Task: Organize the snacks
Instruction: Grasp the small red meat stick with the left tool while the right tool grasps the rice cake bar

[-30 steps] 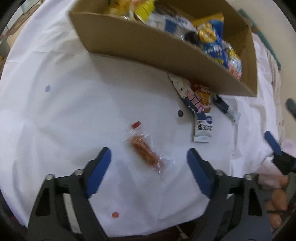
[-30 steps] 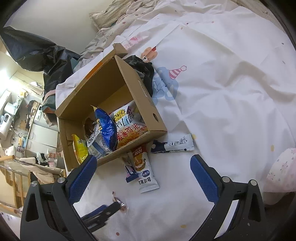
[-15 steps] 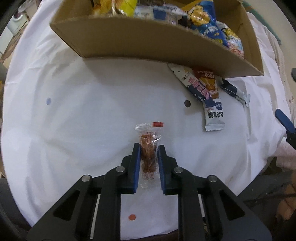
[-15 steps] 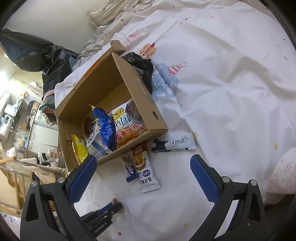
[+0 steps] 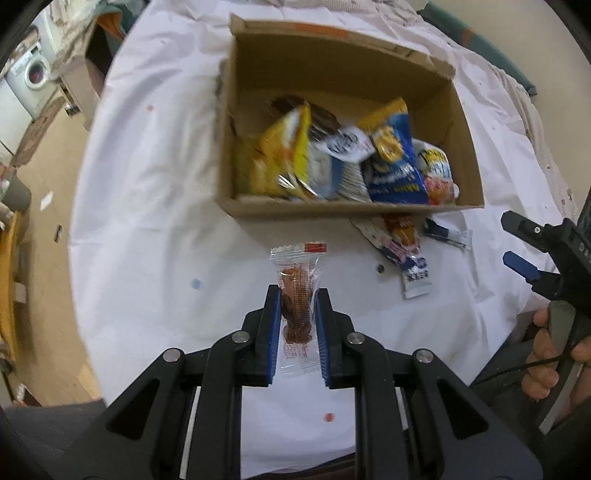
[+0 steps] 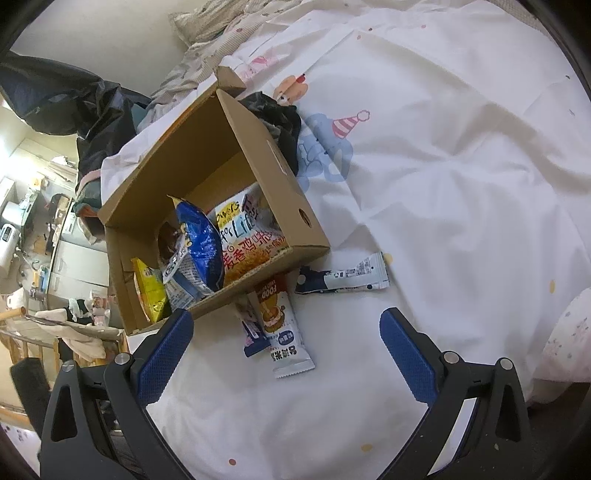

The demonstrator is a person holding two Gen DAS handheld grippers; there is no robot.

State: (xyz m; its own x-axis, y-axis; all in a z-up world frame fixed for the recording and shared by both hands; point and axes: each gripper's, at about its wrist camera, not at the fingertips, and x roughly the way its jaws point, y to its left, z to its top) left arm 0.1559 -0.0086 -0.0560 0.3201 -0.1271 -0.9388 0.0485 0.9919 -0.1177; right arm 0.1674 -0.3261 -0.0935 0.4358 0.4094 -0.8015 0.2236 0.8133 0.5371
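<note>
Left gripper (image 5: 296,295) clamps a clear sachet (image 5: 297,291); right gripper (image 6: 284,332) gapes near a bar (image 6: 280,325) reading "FOOD", by the box (image 6: 295,206).

Setting: lived-in home, bedroom side. Work surface is a bed (image 6: 461,155) under a white sheet with cartoon prints and party-hat figures; rumpled floral bedding (image 6: 207,22) piled at the wall. Washing machine (image 5: 31,79) visible past the bed edge, on wood-tone floor (image 5: 40,236). Cluttered counter with small appliances (image 6: 22,229) in the adjoining area. Dark clothing heaped nearby (image 6: 62,99).
</note>
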